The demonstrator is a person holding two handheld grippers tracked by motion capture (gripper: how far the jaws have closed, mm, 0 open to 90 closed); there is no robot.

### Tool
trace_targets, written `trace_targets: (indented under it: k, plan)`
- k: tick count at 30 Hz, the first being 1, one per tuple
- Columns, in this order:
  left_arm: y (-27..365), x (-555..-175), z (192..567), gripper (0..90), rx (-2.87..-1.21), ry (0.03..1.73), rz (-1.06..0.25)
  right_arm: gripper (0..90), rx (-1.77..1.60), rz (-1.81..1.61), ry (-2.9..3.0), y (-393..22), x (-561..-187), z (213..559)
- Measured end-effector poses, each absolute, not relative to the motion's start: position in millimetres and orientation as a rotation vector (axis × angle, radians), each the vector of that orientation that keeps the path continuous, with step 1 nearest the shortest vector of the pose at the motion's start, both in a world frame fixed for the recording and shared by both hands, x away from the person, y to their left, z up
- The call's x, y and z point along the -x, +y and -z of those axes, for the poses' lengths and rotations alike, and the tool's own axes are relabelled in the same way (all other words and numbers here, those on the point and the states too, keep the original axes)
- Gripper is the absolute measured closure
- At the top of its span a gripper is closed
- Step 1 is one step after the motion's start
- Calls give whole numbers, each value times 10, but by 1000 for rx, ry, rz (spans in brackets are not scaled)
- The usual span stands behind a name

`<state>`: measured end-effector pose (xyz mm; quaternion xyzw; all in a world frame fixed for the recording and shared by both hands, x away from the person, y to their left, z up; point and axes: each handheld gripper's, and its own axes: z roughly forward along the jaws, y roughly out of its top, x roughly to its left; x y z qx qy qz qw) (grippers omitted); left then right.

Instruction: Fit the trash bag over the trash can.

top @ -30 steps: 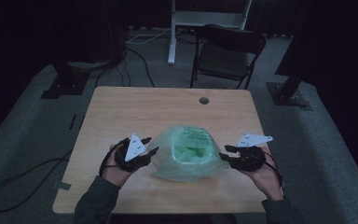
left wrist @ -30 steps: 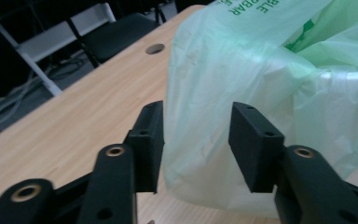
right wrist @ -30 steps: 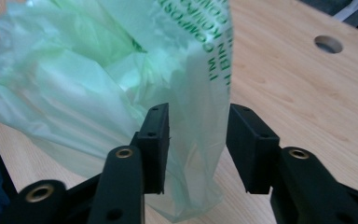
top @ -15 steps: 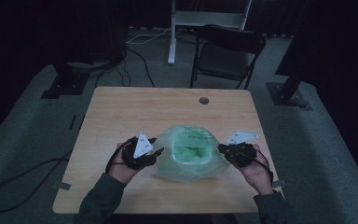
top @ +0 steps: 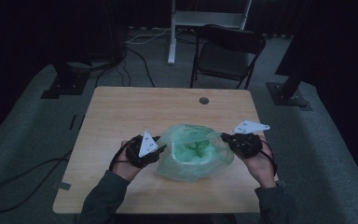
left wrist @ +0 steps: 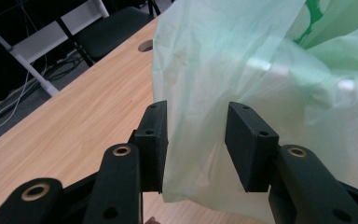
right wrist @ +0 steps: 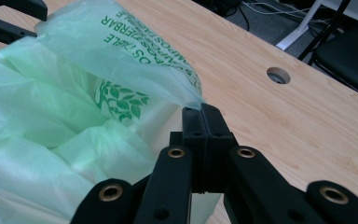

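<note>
High view: wooden table [top: 121, 116], a thin green bag [top: 193, 154] sitting near its front edge, mouth up and slack. Left gripper [top: 154, 150] at the bag's left side, right gripper [top: 226, 138] at its right rim. Both hands come in from the bottom edge. A chair [top: 228, 53] stands beyond the far side, and there is a round hole [top: 203, 100] in the tabletop

Left gripper view: jaws apart, with a fold of bag [left wrist: 242, 84] film hanging between them. The left pad touches the film; the right pad stands clear of it. These jaws have just been closing on the fold but are not pressed home yet, so no grip here

Right gripper view: jaws clenched tight together, pinching the bag's [right wrist: 74, 121] rim where the printed band ends. Film stretches away from the pinch toward the far side, where the other gripper's black jaws [right wrist: 11, 21] show at the top left corner. Leaf print visible inside the bag

Step in hand, as I judge it: opening the bag's mouth by taking opposite rims. Right side is secured, left side is half taken

Next move calls for the left jaws to finish closing on a single layer of the near wall, not both walls together, then a gentle pull apart. The film is flimsy, so a hard tug could tear or slip it
</note>
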<state>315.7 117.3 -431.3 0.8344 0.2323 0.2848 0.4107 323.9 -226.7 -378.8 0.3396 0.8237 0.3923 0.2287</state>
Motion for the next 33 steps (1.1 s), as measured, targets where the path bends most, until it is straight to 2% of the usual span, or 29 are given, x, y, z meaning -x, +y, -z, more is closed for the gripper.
trace_targets:
  k: [13,28,32,33]
  plan:
    - [1211,-3129,4067,580,-2038,559,-733,900,-929,-1179,2245,-2261,-3316,3585]
    - [979,-3154,4019,511,-2026,496,-706,900,-937,-1268,2216,-2248,-3403,3366]
    - [822,-3231,4067,513,-2065,493,-720,900,-930,-1274,2222,-2216,-3408,3360]
    - [802,-3251,4079,552,-2077,509,-730,900,-929,-1272,2223,-2210,-3408,3359]
